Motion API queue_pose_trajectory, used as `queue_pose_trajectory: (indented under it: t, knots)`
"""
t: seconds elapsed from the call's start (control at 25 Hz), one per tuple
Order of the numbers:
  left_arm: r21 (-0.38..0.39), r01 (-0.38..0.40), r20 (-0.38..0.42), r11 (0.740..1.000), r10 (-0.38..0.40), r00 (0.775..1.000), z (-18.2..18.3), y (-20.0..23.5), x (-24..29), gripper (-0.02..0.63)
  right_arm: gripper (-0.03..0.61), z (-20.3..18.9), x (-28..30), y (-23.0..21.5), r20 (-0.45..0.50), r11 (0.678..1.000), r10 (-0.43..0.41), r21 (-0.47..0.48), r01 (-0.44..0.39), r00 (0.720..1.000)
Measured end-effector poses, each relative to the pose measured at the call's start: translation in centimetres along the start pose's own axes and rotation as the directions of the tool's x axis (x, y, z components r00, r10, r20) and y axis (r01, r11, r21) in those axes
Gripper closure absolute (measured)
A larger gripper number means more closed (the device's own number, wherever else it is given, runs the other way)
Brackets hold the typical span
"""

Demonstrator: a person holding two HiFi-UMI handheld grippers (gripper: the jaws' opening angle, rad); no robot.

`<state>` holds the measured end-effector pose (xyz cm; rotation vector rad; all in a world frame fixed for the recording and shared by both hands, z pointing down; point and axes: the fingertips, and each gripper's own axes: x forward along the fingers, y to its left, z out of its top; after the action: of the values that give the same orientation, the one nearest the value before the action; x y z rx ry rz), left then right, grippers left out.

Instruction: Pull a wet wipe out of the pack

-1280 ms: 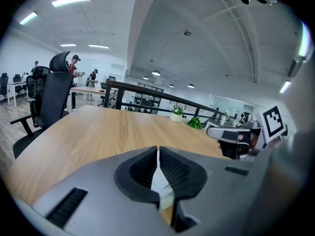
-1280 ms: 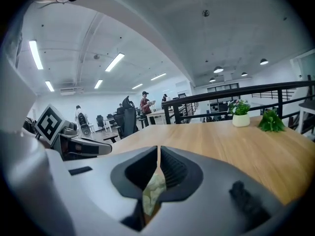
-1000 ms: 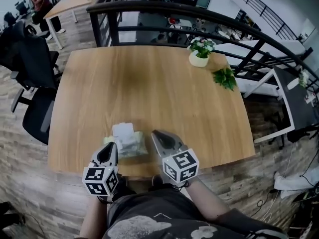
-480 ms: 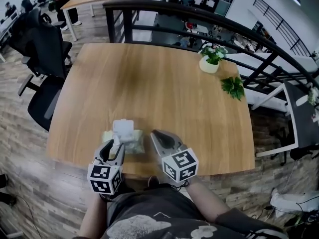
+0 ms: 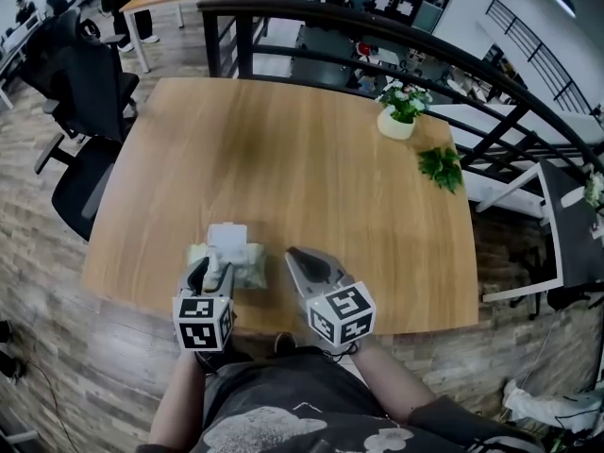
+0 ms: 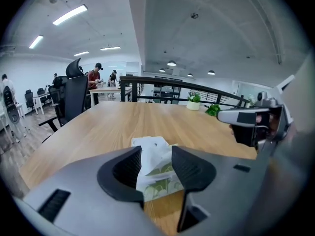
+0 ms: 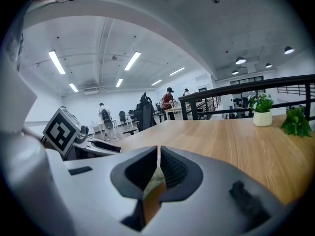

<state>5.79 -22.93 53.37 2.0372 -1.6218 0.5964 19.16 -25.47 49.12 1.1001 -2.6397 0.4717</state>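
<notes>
Left gripper (image 5: 209, 270) spread wide, jaws just opened, straddling the wet wipe pack (image 5: 233, 259) at the tabletop's (image 5: 283, 159) near edge, pads not pressing. Right gripper (image 5: 294, 253) pinched together, empty, just beside. Best bet: nip only the upstanding white piece (image 6: 150, 149) and pull straight.

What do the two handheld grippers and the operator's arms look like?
Both the left gripper and right gripper: smooth grey shells, black ribbed pads, each bearing a white cube with black square markers. No cables visible. Bare forearms; dark T-shirt with pale print. Left jaws have just been opening, a wet wipe between them.
</notes>
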Motion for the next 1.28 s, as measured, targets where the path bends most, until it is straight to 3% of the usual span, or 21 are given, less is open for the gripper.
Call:
queue_pose_trajectory:
  t: [0.4, 0.56, 0.64, 0.8, 1.28]
  knots:
    - [0.002, -0.016, -0.047, 1.000, 0.016, 0.999, -0.6, 0.9, 0.6, 0.438, 0.548, -0.1, 0.6, 0.1, -0.005, 1.000, -0.003, -0.010, 0.003, 1.000]
    - [-0.003, -0.032, -0.060, 0.999, 0.032, 0.998, -0.7, 1.6, 0.5, 0.581, 0.548, -0.2, 1.3, 0.5, -0.013, 1.000, 0.007, 0.001, -0.007, 1.000]
    - [-0.006, -0.045, -0.051, 0.999, 0.045, 0.998, -0.5, 2.1, 0.4, 0.595, 0.548, -0.4, 1.8, 0.6, -0.016, 1.000, 0.010, 0.000, -0.010, 1.000]
    - [-0.014, -0.058, -0.038, 0.998, 0.057, 0.998, -0.4, 3.4, 0.0, 0.598, 0.548, -0.9, 3.1, 1.7, -0.045, 0.999, 0.046, 0.000, -0.046, 0.998]
    - [0.030, 0.029, -0.031, 0.999, -0.028, 0.999, 0.9, 4.0, 0.4, 0.600, 0.548, -2.5, 6.7, 4.9, -0.155, 0.988, 0.145, -0.032, -0.151, 0.977]
